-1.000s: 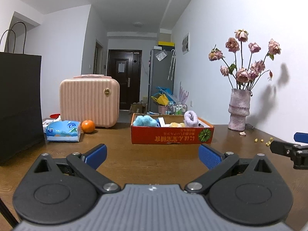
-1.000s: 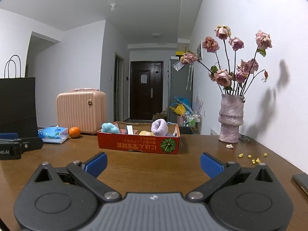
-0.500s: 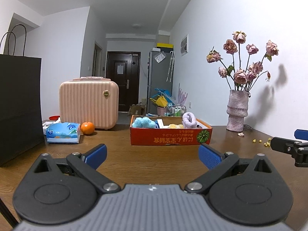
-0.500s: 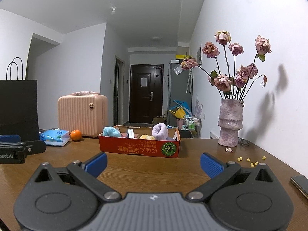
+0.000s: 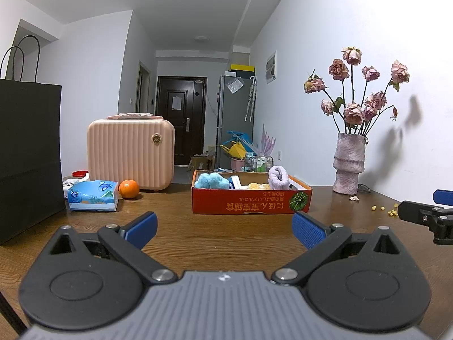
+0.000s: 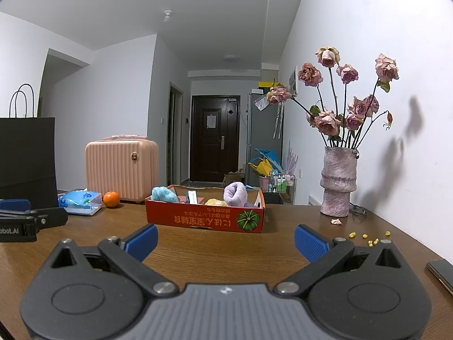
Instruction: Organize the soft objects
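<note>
My left gripper (image 5: 223, 228) has its jaws spread wide, nothing between the blue pads (image 5: 307, 229), hovering over the wooden table (image 5: 226, 243) on the near side of the red cardboard box (image 5: 252, 202). My right gripper (image 6: 225, 238) is the same: jaws wide apart, empty, also on the near side of the box (image 6: 205, 218) and not touching it. From the left wrist view the right gripper's tip (image 5: 427, 216) shows to the right of the box, and from the right wrist view the left gripper's tip (image 6: 28, 219) shows to the left of it.

Soft things sit inside the box: blue fluffy piece (image 5: 211, 181) at the left end, lavender rolled cloth (image 5: 279, 177) at the right end standing above the rim, yellow soft piece (image 5: 257, 186) between them. There is also something white and flat in the middle, but I can't tell what it is.

Left of the box: orange (image 5: 128, 189), then blue tissue pack (image 5: 93, 195) just beside the orange, pink ribbed case (image 5: 130, 154) behind both, black paper bag (image 5: 28, 153) furthest left. Right of the box: textured vase (image 5: 348, 167) with dried roses (image 5: 356, 90) against the wall, one fallen petal (image 5: 353, 198) at the vase foot, yellow crumbs (image 5: 382, 208) scattered further right. Dark flat phone-like thing (image 6: 441, 272) lies at the table edge, well right of the box.
</note>
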`<state>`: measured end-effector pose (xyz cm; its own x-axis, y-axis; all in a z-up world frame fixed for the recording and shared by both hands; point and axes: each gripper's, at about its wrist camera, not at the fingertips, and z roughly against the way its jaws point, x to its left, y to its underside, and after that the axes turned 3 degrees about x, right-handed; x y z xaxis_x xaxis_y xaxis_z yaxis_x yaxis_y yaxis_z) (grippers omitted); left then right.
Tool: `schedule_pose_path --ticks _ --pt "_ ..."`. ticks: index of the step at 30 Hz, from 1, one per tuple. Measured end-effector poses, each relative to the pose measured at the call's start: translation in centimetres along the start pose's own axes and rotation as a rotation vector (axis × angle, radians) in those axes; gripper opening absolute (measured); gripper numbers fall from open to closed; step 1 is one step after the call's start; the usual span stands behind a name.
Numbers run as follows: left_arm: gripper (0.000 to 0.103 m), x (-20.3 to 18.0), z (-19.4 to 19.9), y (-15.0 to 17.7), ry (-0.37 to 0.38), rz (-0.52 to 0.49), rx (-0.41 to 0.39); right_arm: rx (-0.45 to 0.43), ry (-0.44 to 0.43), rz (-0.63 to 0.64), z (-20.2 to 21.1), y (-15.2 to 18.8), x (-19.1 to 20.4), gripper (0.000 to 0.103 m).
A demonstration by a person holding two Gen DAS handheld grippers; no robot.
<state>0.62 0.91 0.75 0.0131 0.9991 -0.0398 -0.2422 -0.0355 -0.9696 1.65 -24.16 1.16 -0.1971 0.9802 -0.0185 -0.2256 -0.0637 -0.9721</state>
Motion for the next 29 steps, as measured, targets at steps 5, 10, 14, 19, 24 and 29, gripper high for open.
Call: schedule_pose_path --ticks 5,10,14,19,24,29 --pt "0.103 0.04 0.0 0.02 -0.001 -0.001 -0.001 0.001 0.0 0.0 -0.01 0.01 0.0 0.103" --pt "0.103 -0.05 0.06 0.04 0.002 -0.004 -0.004 0.001 0.0 0.0 -0.01 0.01 -0.01 0.103" --pt "0.103 -0.14 0.11 0.1 0.0 -0.005 -0.006 0.001 0.0 0.0 -0.03 0.01 -0.01 0.103" --pt "0.103 -0.11 0.07 0.12 0.005 -0.006 -0.004 0.004 -0.001 0.0 -0.02 -0.04 0.15 0.103" --pt "0.103 -0.03 -0.03 0.1 0.002 -0.006 -0.009 0.008 -0.001 0.0 -0.29 -0.22 0.2 0.103" --pt "0.103 0.15 -0.21 0.1 0.007 -0.004 -0.015 0.011 -0.004 -0.001 -0.68 -0.19 0.1 0.103"
